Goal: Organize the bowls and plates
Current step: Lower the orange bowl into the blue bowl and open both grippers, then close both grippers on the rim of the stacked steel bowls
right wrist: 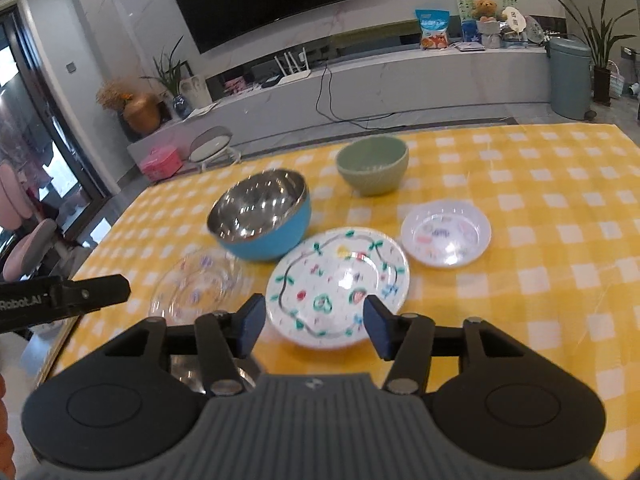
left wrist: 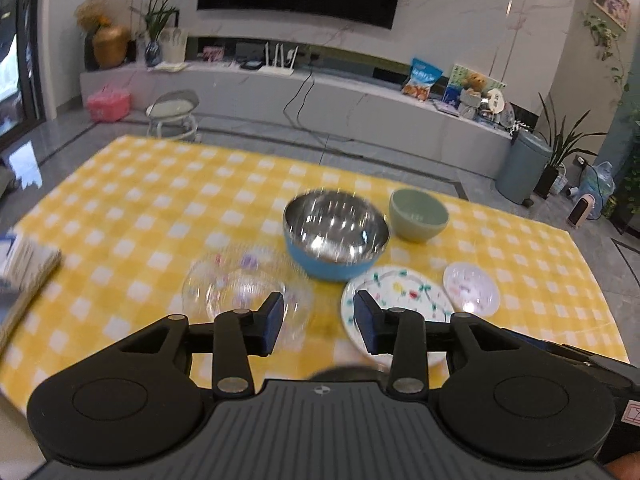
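Left edge: we see a stack of papers or a book (left wrist: 24,268) lying at the table's left side, blurred, so we cannot tell which.
Table: we work over a yellow and white checked tablecloth (left wrist: 132,200) that covers the whole top.
Glass plate: we find a clear glass plate (left wrist: 246,288) with small coloured motifs furthest left of the dishes, flat on the cloth, just beside the blue bowl.
Left gripper: we hold the left gripper (left wrist: 320,322) above the cloth between the glass plate and the flowered plate; its blue pads stand apart and nothing is between them.
Blue bowl: we see a blue bowl with a steel lining (right wrist: 260,216) upright behind the two nearer plates, close to the flowered plate's far rim; whether they touch we cannot tell.
Flowered plate: we see a white plate with painted flowers and a green vine (right wrist: 340,286) flat on the cloth, right of the glass plate.
Right gripper: we hold the right gripper (right wrist: 314,326) over the near edge of the flowered plate; its jaws are spread wide and grip nothing, and the plate lies below them.
Green bowl: we see a pale green bowl (right wrist: 372,164) upright further back, right of the blue bowl and apart from it.
Small plate: we see a small white plate with pastel marks (right wrist: 446,234) furthest right, near the flowered plate without touching it.
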Demonstrator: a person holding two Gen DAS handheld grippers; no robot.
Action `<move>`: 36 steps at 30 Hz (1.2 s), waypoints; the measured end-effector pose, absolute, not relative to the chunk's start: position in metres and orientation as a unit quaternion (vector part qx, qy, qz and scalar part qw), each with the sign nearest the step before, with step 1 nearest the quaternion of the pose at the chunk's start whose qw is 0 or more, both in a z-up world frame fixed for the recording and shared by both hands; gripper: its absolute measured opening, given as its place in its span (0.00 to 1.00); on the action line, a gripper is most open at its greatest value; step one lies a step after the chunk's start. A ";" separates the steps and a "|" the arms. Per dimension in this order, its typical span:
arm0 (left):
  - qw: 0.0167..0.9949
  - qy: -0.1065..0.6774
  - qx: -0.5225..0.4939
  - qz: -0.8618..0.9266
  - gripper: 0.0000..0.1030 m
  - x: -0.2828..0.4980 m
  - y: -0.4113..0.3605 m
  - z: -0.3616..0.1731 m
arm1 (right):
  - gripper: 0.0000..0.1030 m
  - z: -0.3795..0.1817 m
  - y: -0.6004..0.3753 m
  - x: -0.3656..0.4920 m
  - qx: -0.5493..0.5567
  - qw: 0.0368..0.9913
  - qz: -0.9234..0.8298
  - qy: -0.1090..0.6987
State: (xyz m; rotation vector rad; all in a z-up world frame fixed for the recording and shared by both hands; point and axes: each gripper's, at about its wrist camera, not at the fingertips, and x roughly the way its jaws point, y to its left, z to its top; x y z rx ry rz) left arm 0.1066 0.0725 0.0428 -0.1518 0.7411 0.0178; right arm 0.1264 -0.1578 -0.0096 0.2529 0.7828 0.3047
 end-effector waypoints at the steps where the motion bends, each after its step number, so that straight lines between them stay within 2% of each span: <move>1: 0.931 0.359 -0.070 0.008 0.44 0.111 0.072 0.045 | 0.56 -0.009 -0.157 0.131 0.123 0.906 0.146 0.378; 9: 0.938 0.345 -0.035 0.002 0.44 0.156 0.075 0.049 | 0.58 -0.002 -0.144 0.170 0.117 0.912 0.136 0.370; 20: 0.927 0.372 -0.043 -0.002 0.54 0.214 0.109 0.019 | 0.59 -0.001 -0.121 0.240 0.136 0.910 0.116 0.375; 25: 0.917 0.387 -0.090 -0.032 0.60 0.236 0.120 -0.003 | 0.58 -0.014 -0.102 0.268 0.130 0.899 0.108 0.403; 29: 0.902 0.414 -0.121 -0.029 0.60 0.255 0.125 -0.026 | 0.57 -0.034 -0.091 0.284 0.113 0.888 0.085 0.437; 34: 0.898 0.424 -0.118 -0.027 0.58 0.264 0.121 -0.038 | 0.46 -0.049 -0.087 0.292 0.115 0.879 0.084 0.455; 36: 0.896 0.429 -0.115 -0.024 0.51 0.266 0.119 -0.040 | 0.40 -0.051 -0.086 0.295 0.115 0.879 0.084 0.456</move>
